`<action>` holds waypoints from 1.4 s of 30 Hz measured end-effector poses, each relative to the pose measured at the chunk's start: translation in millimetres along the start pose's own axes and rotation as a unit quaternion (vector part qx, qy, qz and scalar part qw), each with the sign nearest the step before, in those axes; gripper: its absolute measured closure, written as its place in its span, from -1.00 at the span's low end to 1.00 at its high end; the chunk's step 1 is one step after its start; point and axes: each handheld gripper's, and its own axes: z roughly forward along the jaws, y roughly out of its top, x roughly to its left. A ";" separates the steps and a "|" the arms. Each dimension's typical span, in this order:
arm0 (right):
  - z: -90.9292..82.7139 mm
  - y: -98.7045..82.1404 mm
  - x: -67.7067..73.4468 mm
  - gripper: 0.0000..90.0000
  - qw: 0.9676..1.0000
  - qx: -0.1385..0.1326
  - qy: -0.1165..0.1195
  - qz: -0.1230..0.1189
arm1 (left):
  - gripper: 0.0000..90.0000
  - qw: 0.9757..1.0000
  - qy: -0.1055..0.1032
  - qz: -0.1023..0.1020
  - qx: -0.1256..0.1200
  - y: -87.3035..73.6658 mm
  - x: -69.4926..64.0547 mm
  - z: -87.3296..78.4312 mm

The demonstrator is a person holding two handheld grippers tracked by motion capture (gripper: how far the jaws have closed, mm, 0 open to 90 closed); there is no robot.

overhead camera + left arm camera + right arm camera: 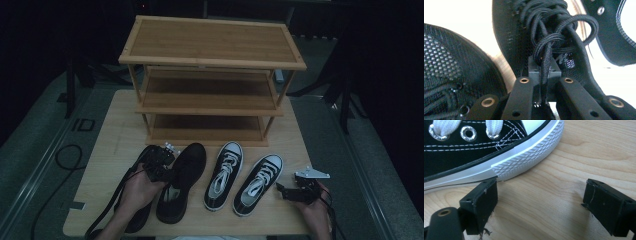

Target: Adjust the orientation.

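Where no brand reads clearly, left gripper fingers clamped on black shoe lace, right gripper fingers apart.

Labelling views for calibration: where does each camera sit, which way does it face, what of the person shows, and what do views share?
High view: above the person's side, facing forward and down on the table, rack and four shoes; forearms, hands, both grippers.
Left gripper view: on the left gripper, looking along its jaws, shut on a black shoe's tongue and lace.
Right gripper view: on the right gripper, jaws open over the table beside a sneaker's toe.
Shared: that black shoe and sneaker lie in the high view.
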 end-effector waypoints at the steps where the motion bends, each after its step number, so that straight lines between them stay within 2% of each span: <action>1: 0.0 0.0 0.1 -0.73 1.000 0.000 0.000 0.001 | 0.93 1.000 -0.007 -0.002 -0.001 1.1 1.3 0.6; 4: 0.0 0.0 0.1 -0.73 1.000 0.000 0.000 0.001 | 0.93 1.000 -0.025 -0.013 -0.009 4.1 4.4 2.3; 7: 0.0 0.0 0.1 -0.73 1.000 0.000 0.000 0.000 | 0.93 0.999 -0.031 -0.017 -0.013 6.8 5.4 3.4; 15: 0.0 0.0 -0.1 -0.73 1.000 0.000 0.000 0.000 | 0.93 0.999 -0.022 -0.015 -0.018 14.8 7.2 1.1; 28: 0.0 0.0 0.0 -0.73 1.000 0.000 0.000 0.000 | 0.93 0.998 -0.012 -0.031 -0.051 35.3 15.7 -11.9; 37: 0.0 0.0 0.0 -0.73 1.000 0.000 0.000 0.000 | 0.93 0.998 0.002 -0.035 -0.054 44.2 19.4 -8.6; 42: 0.0 0.0 0.0 -0.73 1.000 0.000 0.000 0.000 | 0.93 0.997 0.008 -0.044 -0.061 50.2 24.2 -7.6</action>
